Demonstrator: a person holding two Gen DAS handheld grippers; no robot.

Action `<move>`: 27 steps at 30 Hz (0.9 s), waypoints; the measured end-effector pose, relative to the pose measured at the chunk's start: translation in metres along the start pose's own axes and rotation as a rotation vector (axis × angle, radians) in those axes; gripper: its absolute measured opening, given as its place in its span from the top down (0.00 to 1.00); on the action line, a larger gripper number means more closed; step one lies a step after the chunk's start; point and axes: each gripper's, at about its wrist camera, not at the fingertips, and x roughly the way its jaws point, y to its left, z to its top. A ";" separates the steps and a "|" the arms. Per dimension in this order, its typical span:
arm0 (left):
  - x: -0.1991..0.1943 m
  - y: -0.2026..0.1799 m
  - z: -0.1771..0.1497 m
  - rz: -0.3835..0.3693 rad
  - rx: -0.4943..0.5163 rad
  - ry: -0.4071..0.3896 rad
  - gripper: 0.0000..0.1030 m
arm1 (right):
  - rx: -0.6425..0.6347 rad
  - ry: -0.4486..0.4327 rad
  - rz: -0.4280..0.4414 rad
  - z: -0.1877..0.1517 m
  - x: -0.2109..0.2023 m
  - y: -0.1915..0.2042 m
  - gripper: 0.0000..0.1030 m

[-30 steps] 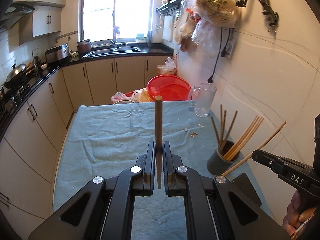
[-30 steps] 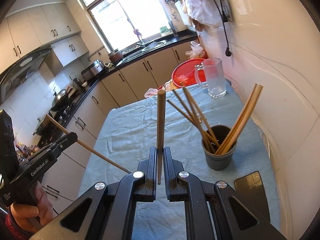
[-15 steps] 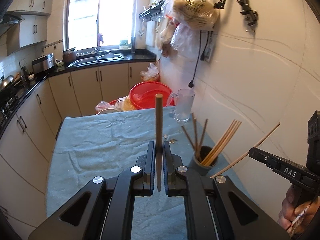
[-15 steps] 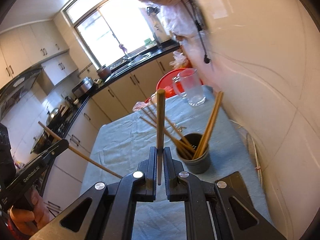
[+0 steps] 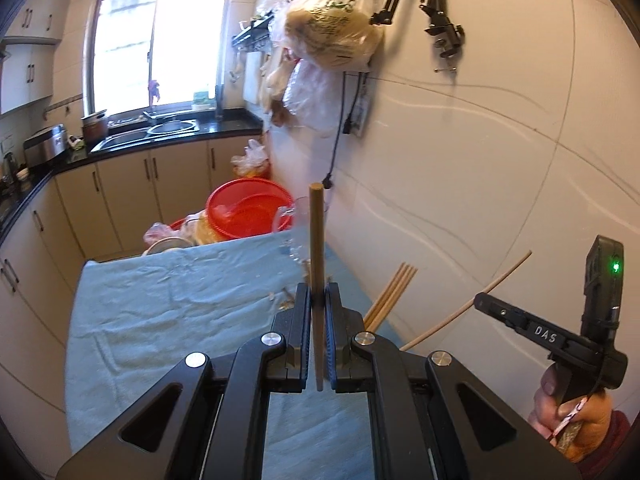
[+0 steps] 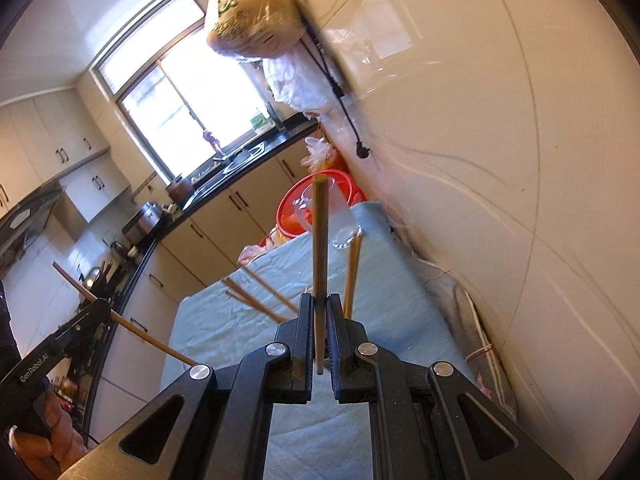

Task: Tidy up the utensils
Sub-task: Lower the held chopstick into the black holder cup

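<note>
A home kitchen: cream cabinets (image 5: 132, 184), a sink (image 5: 160, 130) under the window (image 5: 160, 44), a rice cooker (image 5: 42, 148).

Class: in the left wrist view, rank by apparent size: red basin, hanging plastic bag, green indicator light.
1. Hanging plastic bag and red basin: look alike, and differing nearness leaves their order unsure.
2. Green indicator light, smallest.
</note>
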 end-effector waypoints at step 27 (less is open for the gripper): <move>0.117 -0.024 -0.001 -0.005 0.025 0.115 0.94 | -0.058 0.091 -0.076 0.007 0.068 -0.002 0.93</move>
